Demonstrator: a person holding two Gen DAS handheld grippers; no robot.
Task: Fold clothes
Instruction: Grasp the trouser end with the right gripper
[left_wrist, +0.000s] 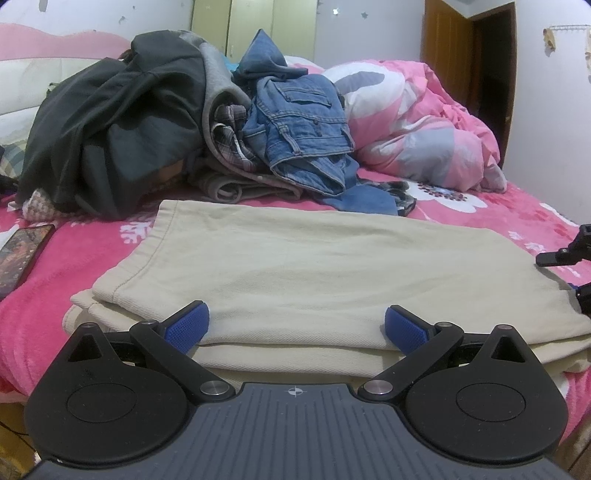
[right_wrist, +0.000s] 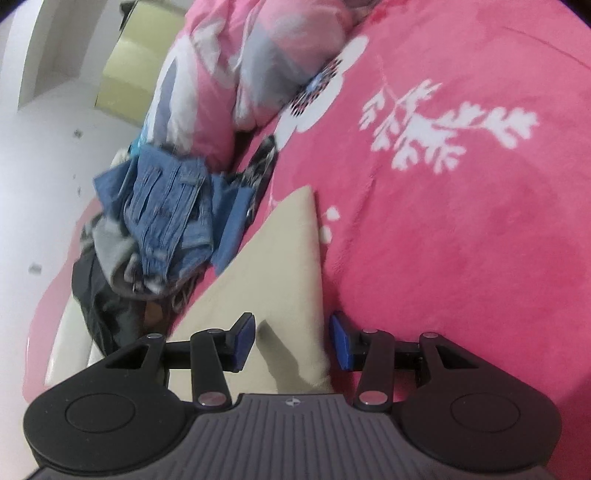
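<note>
A bed (left_wrist: 92, 254) under a pink blanket with white flowers and leaves is filling both views and carrying everything else. A bunched pink, white and grey duvet (left_wrist: 417, 122) is lying toward the bed's far right corner. A heap of unfolded clothes (left_wrist: 177, 125) is sitting along the far edge, left of the duvet: a dark jacket (left_wrist: 110, 129) is slumping at the left end, a grey hoodie with plaid lining (left_wrist: 225, 125) is lying in the middle, and blue jeans (left_wrist: 303, 129) are draping over the right end, one leg trailing down onto the blanket.

A folded beige garment (left_wrist: 314, 266) is lying flat at the near edge of the bed, in front of the heap and apart from it, its layers stacking at the near side. In the tilted, blurred right wrist view the same garment (right_wrist: 277, 266) is running up as a narrow wedge beside bare blanket.

The left gripper (left_wrist: 297, 326) is hovering at the garment's near edge with its blue fingers (left_wrist: 188, 325) spread wide, resting over the top layer and pinching nothing. The right gripper (right_wrist: 291, 343) is rolled to one side at the garment's right end, its jaws standing part open around the corner of the cloth; the pads appear apart from the fabric, with a visible gap on each side. Its black tip (left_wrist: 565, 254) is showing at the right border of the left wrist view.

A phone (left_wrist: 22, 254) with a lit screen is lying near the bed's left edge.
</note>
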